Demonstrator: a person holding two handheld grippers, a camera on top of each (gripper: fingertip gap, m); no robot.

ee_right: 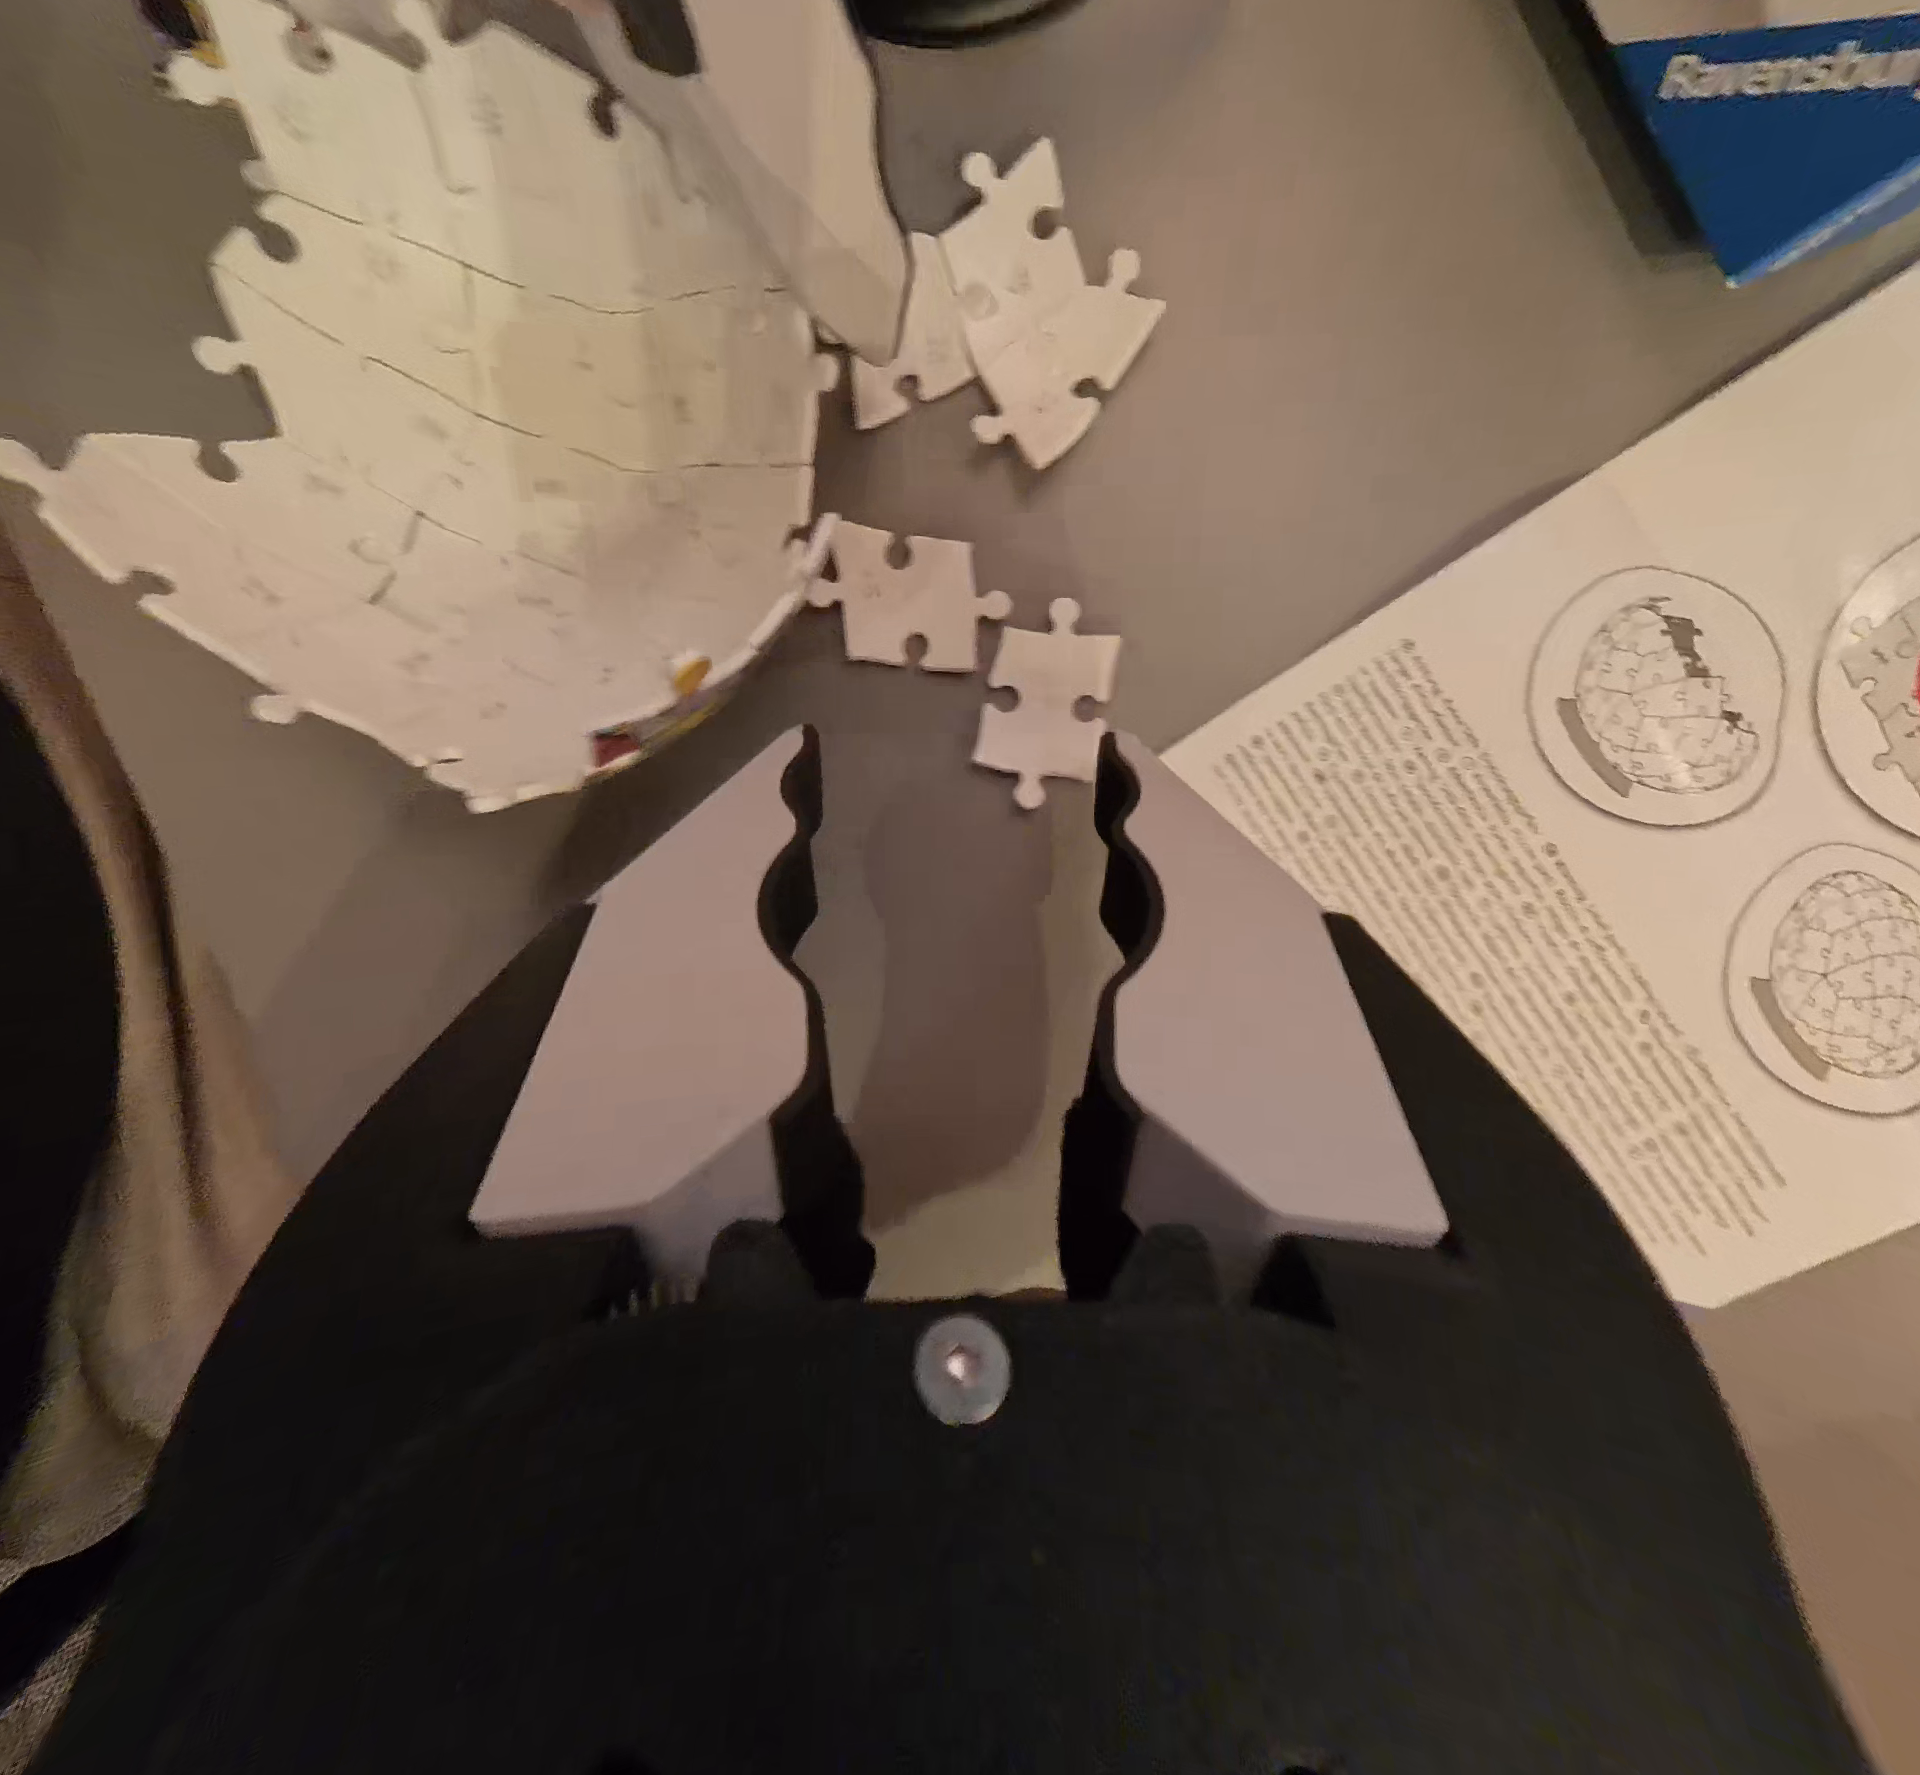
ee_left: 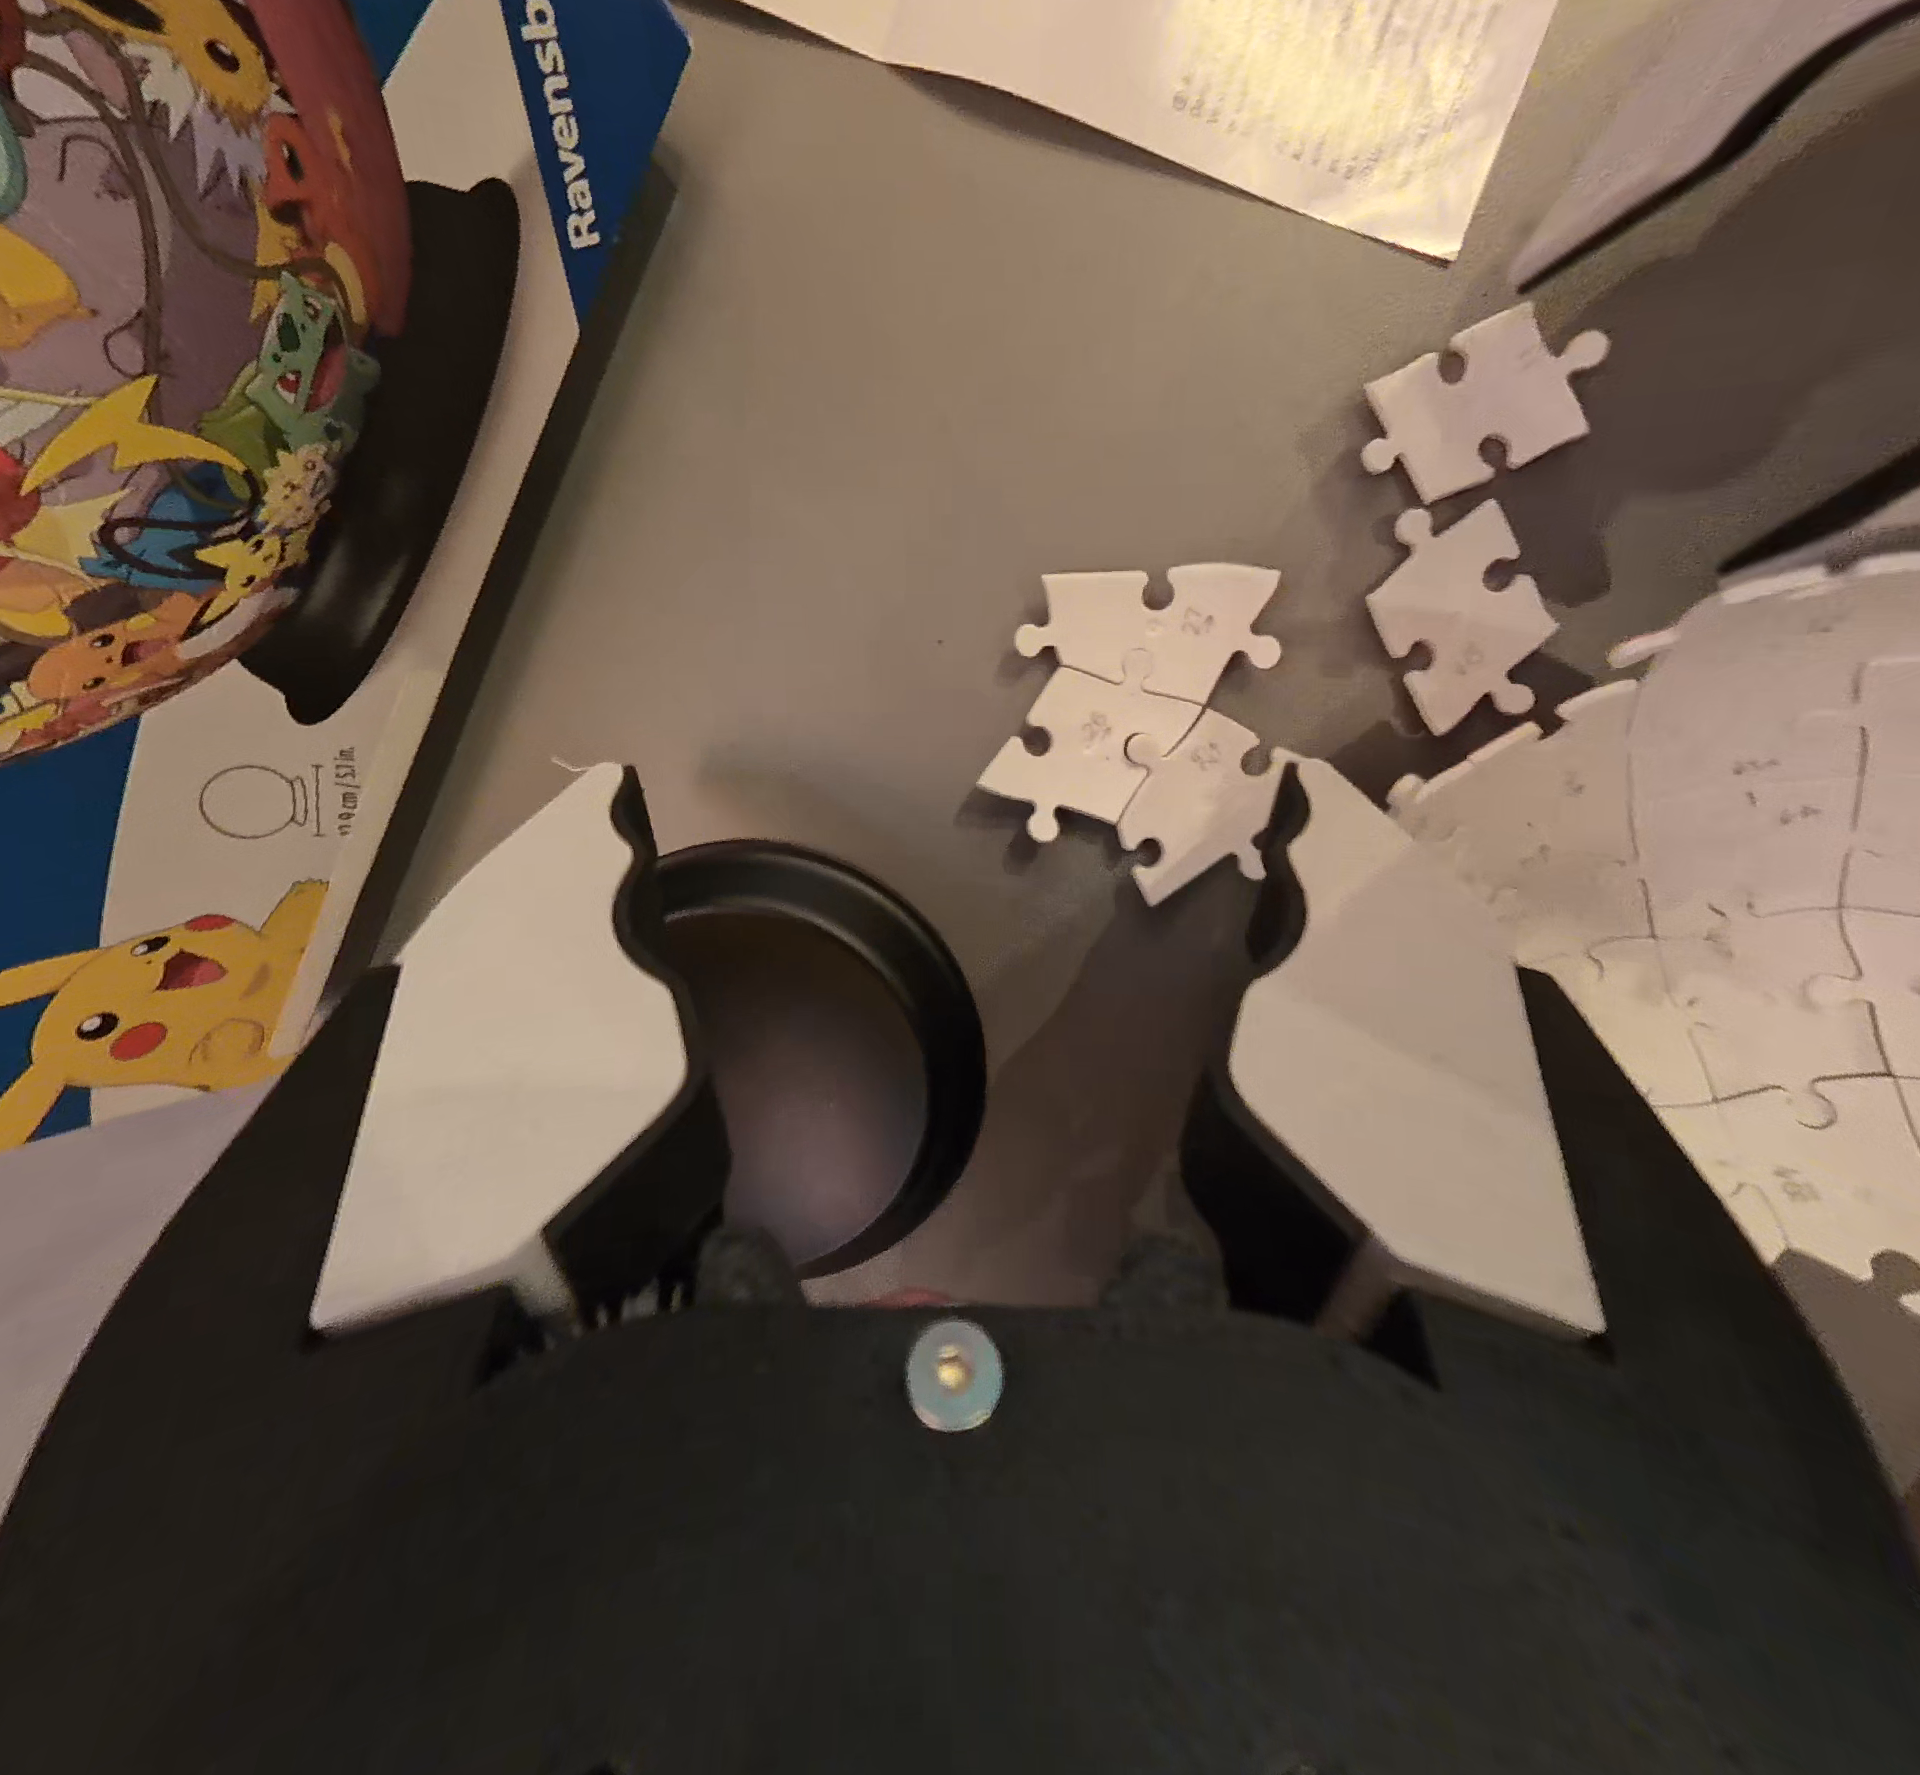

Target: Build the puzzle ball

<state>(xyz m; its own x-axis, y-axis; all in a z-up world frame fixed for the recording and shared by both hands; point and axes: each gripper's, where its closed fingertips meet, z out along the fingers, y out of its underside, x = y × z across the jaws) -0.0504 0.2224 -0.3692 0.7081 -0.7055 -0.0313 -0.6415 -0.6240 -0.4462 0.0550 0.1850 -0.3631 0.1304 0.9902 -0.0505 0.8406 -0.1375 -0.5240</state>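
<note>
The half-built puzzle ball (ee_right: 468,437), a white curved shell with its inside up, lies on the grey table; it also shows in the left wrist view (ee_left: 1714,915). A cluster of three joined white pieces (ee_left: 1138,717) lies beside it, also seen in the right wrist view (ee_right: 1039,333). Two single pieces (ee_right: 904,598) (ee_right: 1044,697) lie close by. My left gripper (ee_left: 956,780) is open, its right fingertip at the cluster's edge, and the black ball stand (ee_left: 831,1050) sits between its fingers. My right gripper (ee_right: 956,743) is open and empty, its right fingertip next to a single piece.
The colourful puzzle box (ee_left: 312,375) lies to the left of the left gripper. A white instruction sheet (ee_right: 1558,894) lies to the right of the right gripper. The left gripper's white finger (ee_right: 790,146) reaches in over the shell's edge in the right wrist view.
</note>
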